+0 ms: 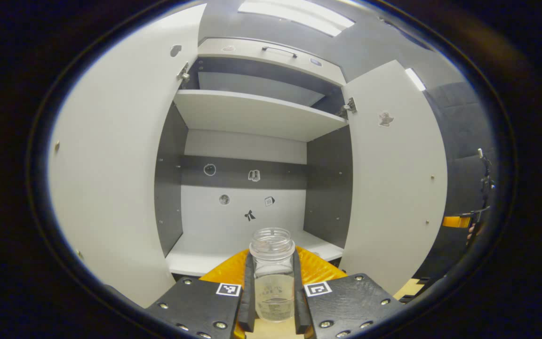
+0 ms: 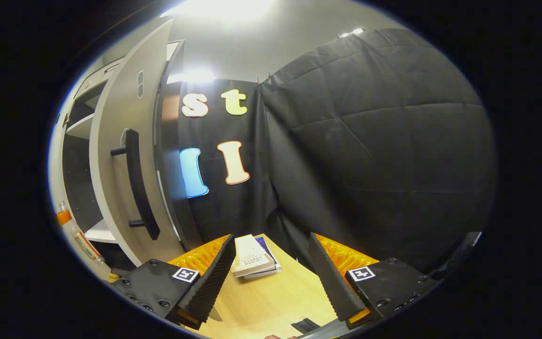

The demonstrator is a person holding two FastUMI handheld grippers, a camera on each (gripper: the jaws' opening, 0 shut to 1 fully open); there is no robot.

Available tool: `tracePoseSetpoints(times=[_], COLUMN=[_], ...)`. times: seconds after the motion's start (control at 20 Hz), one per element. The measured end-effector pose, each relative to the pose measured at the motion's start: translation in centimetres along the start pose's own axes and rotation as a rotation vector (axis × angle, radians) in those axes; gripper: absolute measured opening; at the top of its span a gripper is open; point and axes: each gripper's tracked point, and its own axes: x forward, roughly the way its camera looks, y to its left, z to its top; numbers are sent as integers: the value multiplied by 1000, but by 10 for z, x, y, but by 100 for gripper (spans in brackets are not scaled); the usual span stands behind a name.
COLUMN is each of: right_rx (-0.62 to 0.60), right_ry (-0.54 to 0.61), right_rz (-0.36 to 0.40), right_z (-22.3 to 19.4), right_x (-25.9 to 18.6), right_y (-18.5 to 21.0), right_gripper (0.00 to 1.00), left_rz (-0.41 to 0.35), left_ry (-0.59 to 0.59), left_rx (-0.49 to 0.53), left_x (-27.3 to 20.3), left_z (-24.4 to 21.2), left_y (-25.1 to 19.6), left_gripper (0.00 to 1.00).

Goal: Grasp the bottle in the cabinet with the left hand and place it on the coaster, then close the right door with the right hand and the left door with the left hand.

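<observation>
Left gripper is clamped on the upright bottle — cabinet straight ahead, coaster not seen. Right gripper fingers apart, w/ right door at its left.

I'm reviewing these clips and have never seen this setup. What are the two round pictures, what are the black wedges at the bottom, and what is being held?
A person holds a pair of tongs in each hand; a camera rides on each pair and looks along its fingers. In the left gripper view, the left tongs are shut on a clear bottle in front of the open cabinet, both doors swung wide. In the right gripper view, the right tongs are open and empty above a wooden table where a few books lie. To their left stands the right door with its dark handle.
</observation>
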Motion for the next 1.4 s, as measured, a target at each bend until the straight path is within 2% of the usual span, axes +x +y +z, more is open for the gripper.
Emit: tracePoseSetpoints(times=[0.3, 0.6, 0.85, 0.95, 1.0, 1.05, 1.15, 1.2, 1.25, 1.3, 1.4], right_rx=[-11, 23, -8, -6, 0, 11, 35, 41, 44, 45, 48], right_ry=[6, 51, 85, 113, 124, 132, 134, 130, 129, 129, 135], right_rz=[27, 34, 40, 46, 44, 41, 32, 24, 15, 7, -13], right_z=[6, -4, -13, -19, -20, -20, -16, -14, -13, -13, -15], right_x=[-12, -19, -28, -32, -33, -35, -39, -41, -43, -46, -51], right_y=[11, 17, 22, 26, 26, 24, 22, 19, 16, 12, 6], right_gripper=[96, 100, 100, 96, 99, 96, 100, 96, 99, 95, 100], left_rz=[10, -10, -12, -33, -42, -46, -47, -50, -53, -57, -70], left_ry=[89, 153, 197, 212, 217, 225, 252, 258, 267, 273, 284], left_rx=[-65, -60, -15, -21, -24, -27, -40, -42, -37, -28, -22], left_x=[-27, -51, -65, -67, -67, -66, -66, -65, -62, -61, -62], left_z=[-66, -127, -188, -210, -220, -232, -256, -263, -270, -275, -286], left_y=[2, -8, -19, -29, -33, -37, -39, -40, -42, -44, -50], left_gripper=[33, 35, 35, 36, 35, 33, 36, 36, 36, 36, 36])
